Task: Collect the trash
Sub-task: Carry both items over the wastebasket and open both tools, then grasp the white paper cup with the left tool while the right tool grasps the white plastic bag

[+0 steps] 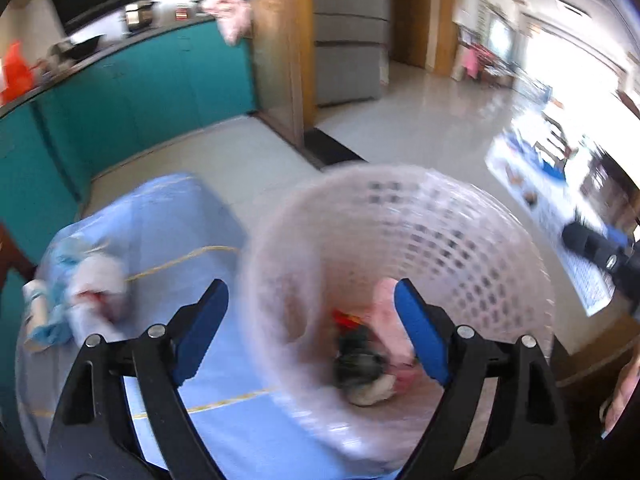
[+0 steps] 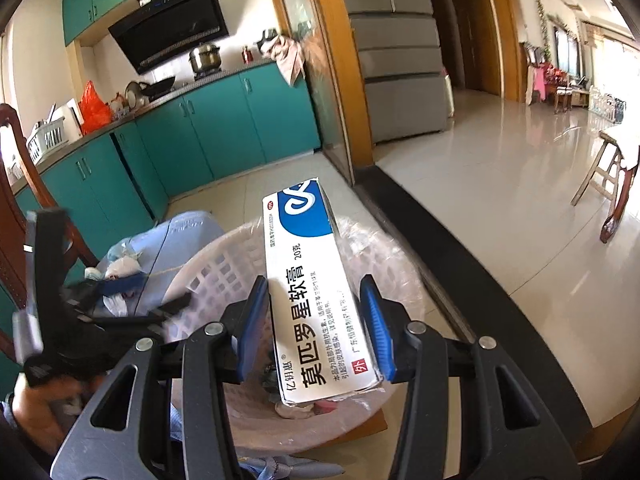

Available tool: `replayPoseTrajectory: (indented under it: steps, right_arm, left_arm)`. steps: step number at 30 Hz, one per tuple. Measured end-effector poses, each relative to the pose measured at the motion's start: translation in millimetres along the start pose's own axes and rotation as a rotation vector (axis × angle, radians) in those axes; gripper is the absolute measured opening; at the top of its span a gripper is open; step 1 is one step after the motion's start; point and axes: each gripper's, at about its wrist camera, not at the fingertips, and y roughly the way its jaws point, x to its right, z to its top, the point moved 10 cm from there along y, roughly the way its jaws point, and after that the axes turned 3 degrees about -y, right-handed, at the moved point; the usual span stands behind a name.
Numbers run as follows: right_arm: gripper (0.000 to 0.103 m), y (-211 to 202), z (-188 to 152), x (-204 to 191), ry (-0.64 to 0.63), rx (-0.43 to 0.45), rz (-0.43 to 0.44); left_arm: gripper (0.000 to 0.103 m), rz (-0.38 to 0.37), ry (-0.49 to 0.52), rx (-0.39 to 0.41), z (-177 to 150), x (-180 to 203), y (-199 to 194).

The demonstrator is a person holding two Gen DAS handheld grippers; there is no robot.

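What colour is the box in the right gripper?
White with a blue end, box, clearest in the right wrist view.

Left hand-held gripper (image 1: pixel 312 332), right hand-held gripper (image 2: pixel 316 328): black frames, blue pads, silver screws.

Teal cabinets (image 2: pixel 224 120), black range hood (image 2: pixel 172 20), glossy pale floor (image 2: pixel 500 184); bright daylight, probably windows, far right.

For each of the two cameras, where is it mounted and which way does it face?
Left wrist: on the left tool, jaws open and empty, looking down into the blurred pink perforated plastic basket; a hand edge shows lower right.
Right wrist: on the right tool, looking down past its white and blue ointment box; left tool and hand visible.
Shared: basket, light blue cloth, teal cabinets.
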Motion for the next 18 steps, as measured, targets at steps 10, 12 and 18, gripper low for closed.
replayPoseTrajectory:
  steps: [10, 12, 18]
  right_arm:
    - [0.070, 41, -16, -55, -0.090, -0.108, 0.043]
    - [0.070, 43, -14, -81, -0.130, -0.105, 0.082]
    - [0.070, 56, -17, -163, -0.238, -0.121, 0.206]
  left_arm:
    - [0.085, 0.364, -0.239, 0.077, 10, -215, -37]
    - [0.085, 0.428, -0.273, 0.001, 5, -268, -18]
    - [0.085, 0.447, -0.387, -0.167, -28, -355, 42]
